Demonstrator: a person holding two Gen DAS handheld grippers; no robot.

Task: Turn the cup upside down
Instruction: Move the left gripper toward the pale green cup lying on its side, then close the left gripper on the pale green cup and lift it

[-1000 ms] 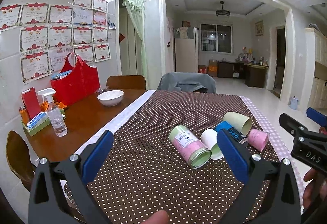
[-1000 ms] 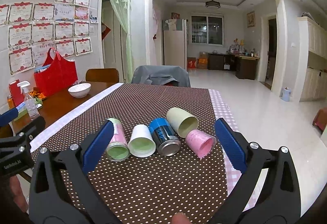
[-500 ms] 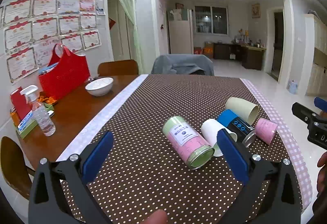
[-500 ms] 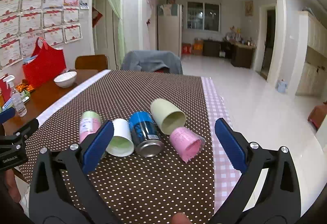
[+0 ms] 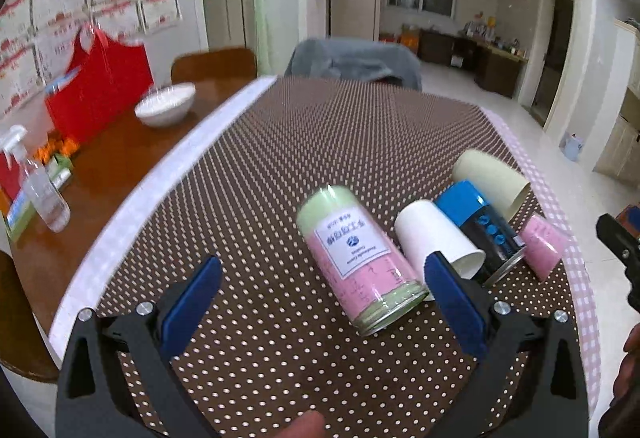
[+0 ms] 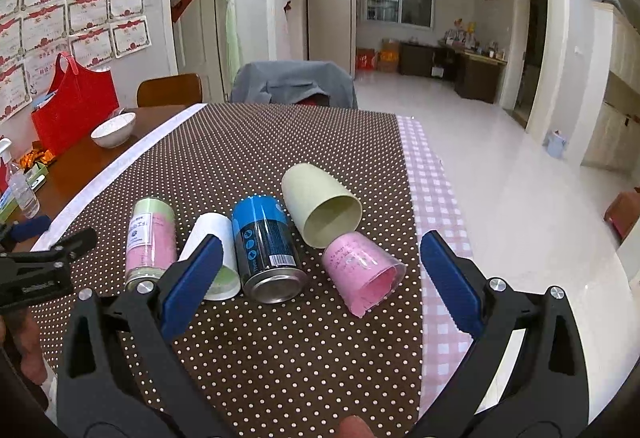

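Observation:
Several cups and cans lie on their sides on the brown dotted tablecloth (image 6: 248,142). From left in the right wrist view: a pink-and-green can (image 6: 150,240), a white paper cup (image 6: 214,250), a blue-and-black can (image 6: 268,244), a pale green cup (image 6: 320,208) and a pink cup (image 6: 362,272). My right gripper (image 6: 320,274) is open and empty, just short of the row. My left gripper (image 5: 320,298) is open and empty, close to the pink-and-green can (image 5: 356,254), with the white cup (image 5: 438,238) beside its right finger.
A white bowl (image 6: 113,128), a red bag (image 6: 74,106) and a spray bottle (image 5: 42,186) stand on the bare wood at the left. A pink checked strip (image 6: 432,198) marks the table's right edge. A grey-draped chair (image 6: 294,84) stands at the far end.
Both grippers have moved forward and down toward the row of cups and cans, which now look larger. Both stay open. Nothing on the table has moved.

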